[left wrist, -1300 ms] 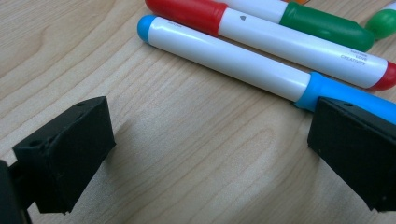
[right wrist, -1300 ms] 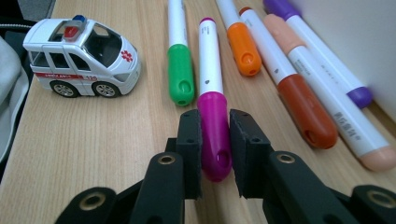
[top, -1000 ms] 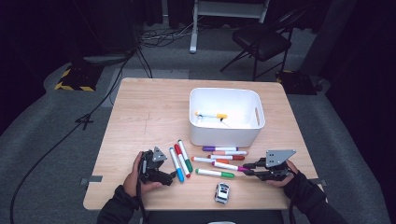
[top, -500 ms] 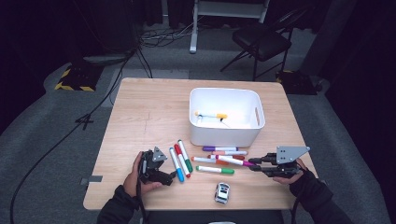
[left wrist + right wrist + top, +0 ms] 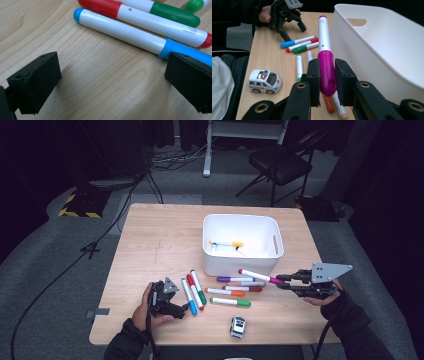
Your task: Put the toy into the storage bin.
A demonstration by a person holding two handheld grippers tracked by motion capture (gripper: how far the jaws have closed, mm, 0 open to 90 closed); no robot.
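My right gripper [image 5: 281,281] is shut on the cap end of a magenta marker [image 5: 257,275] and holds it in the air beside the front right corner of the white bin [image 5: 235,265]. In the right gripper view the marker [image 5: 323,37] points away between the pads [image 5: 314,75], alongside the bin wall [image 5: 387,50]. My left gripper [image 5: 182,310] rests open on the table at the front left. Its jaws stand wide apart over bare wood [image 5: 112,67], and the right one touches the blue marker [image 5: 125,32].
Blue [image 5: 189,296], red [image 5: 193,290] and green [image 5: 199,287] markers lie side by side by the left gripper. More markers [image 5: 230,302] lie in front of the bin. A toy police car [image 5: 238,326] stands near the front edge. A yellow-capped marker [image 5: 227,243] lies inside the bin.
My right gripper has risen off the table with the magenta marker and shifted a little right. The left gripper has stayed where it was.
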